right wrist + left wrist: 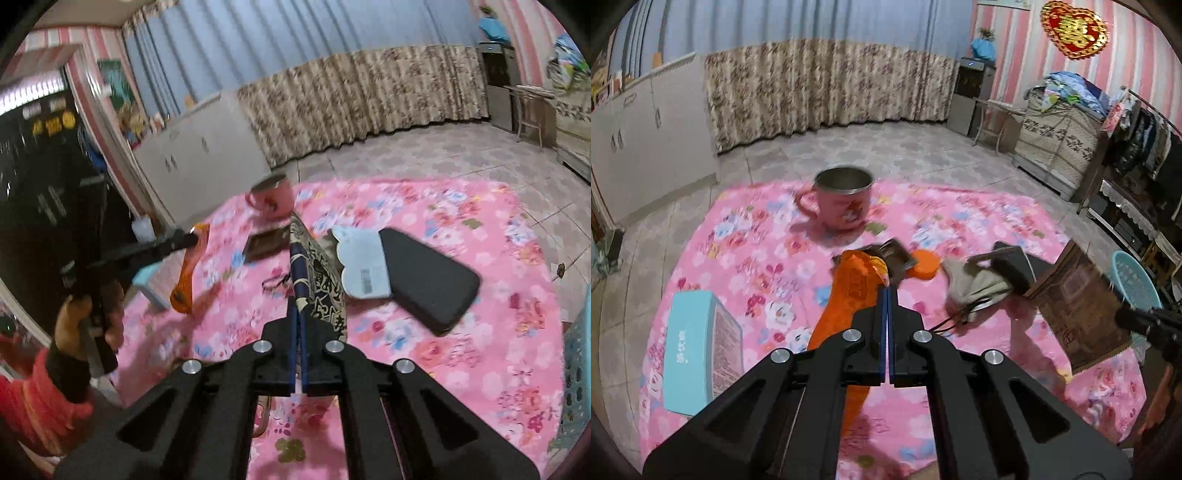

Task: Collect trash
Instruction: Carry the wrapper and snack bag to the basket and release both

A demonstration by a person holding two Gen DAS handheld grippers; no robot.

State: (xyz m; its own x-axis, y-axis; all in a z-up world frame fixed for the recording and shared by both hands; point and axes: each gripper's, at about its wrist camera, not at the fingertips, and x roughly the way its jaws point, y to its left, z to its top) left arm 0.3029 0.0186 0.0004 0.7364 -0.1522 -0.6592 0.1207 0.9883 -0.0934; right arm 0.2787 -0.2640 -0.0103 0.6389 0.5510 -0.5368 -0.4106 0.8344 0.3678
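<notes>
Two wrappers are up off the pink floral cloth [750, 266] at once. Take the pink mug [839, 201] as the marker, standing at the far edge of the cloth. On the near side of the mug lies a small dark packet [895, 254] with an orange lid [925, 266] just beside it. Near and to the right of the mug sits a black phone [428, 277], with a grey card [360, 264] overlapping its end. A beige pouch [975, 284] with a dark cord lies by that phone in the left view. Near and to the left of the mug rests a teal box [698, 347].

Now the left hand-held gripper [887, 291]: jaws pinched tight on an orange wrapper [849, 291], which hangs from the tips clear of the cloth, on the near side of the mug. From the right camera you see the bare hand [79, 321] on its handle, orange sleeve at the wrist.

The right hand-held gripper [298, 295] is clamped too, squeezing a brown patterned wrapper [325, 291] that stands up along its fingers, lined up in front of the mug. In the left view that wrapper hangs in the air to the right of the mug, blurred.

A light-blue basket [578, 373] shows at the cloth's right edge. Beyond the mug: tiled floor [923, 151], a floral curtain [827, 85] and a white cabinet [653, 144] to its left.
</notes>
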